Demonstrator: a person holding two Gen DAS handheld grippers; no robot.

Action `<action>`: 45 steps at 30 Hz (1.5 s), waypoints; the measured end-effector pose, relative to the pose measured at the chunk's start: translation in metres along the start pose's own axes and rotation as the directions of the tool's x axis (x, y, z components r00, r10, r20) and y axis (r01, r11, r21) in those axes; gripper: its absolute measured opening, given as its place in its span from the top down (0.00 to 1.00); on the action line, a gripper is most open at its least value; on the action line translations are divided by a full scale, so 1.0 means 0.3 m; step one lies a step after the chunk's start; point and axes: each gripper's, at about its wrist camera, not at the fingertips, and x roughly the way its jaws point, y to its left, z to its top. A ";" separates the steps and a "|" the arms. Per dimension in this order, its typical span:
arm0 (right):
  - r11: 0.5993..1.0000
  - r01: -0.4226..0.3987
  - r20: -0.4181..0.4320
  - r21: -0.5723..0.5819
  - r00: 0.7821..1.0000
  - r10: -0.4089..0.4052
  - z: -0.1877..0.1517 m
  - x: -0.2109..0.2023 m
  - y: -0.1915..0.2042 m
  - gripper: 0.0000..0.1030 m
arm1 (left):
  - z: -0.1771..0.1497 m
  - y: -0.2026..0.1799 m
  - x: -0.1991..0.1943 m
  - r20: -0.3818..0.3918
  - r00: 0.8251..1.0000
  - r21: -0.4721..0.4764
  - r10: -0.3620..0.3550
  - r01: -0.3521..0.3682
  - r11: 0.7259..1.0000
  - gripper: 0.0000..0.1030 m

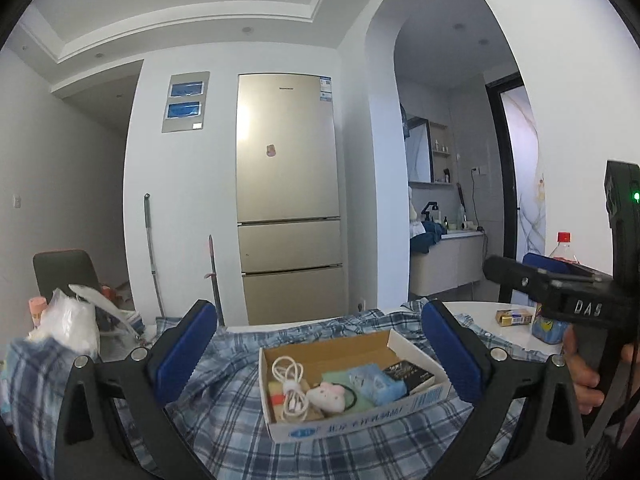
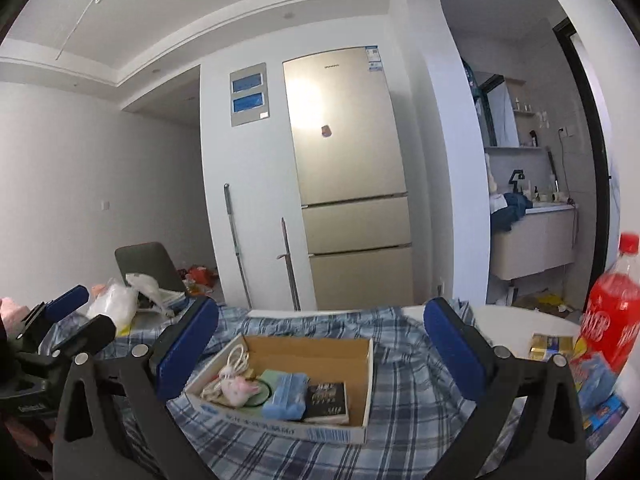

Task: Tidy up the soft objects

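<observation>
With both the left tool (image 1: 320, 354) and the right tool (image 2: 321, 352) released and empty above the plaid cloth (image 1: 224, 424), the soft items sit packed in the cardboard box (image 1: 340, 426), where a careless reach could snag the white cable (image 1: 289, 386).

Both wrist cams sit low over the tabletop, close behind their own fingers, looking roughly level across it toward the fridge (image 1: 286, 196) wall. Left view faces the cardboard box (image 1: 352, 384) head-on and catches the right gripper (image 1: 516, 276) at its right edge. Right view sits further right, angled slightly left, seeing the box from its right side and the left gripper (image 2: 80, 312) at its left edge. Shared: box on the plaid cloth (image 2: 400, 380), fridge, bathroom arch, red-capped bottle (image 2: 616, 312)
</observation>
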 end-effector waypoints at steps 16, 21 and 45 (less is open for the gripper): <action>0.997 0.081 -0.024 0.018 0.996 -0.081 -0.114 0.022 -0.034 0.00 | -0.071 -0.016 -0.009 0.011 0.999 0.020 0.048 -0.048 0.999 0.00; 0.997 0.077 -0.002 0.026 0.997 -0.077 -0.111 0.004 -0.033 0.00 | -0.074 -0.011 -0.011 0.003 0.999 0.016 0.051 -0.051 0.999 0.00; 0.997 0.068 0.036 -0.028 0.997 -0.067 -0.111 -0.020 0.009 0.00 | -0.066 -0.005 -0.016 -0.005 0.999 0.016 0.045 -0.045 0.999 0.00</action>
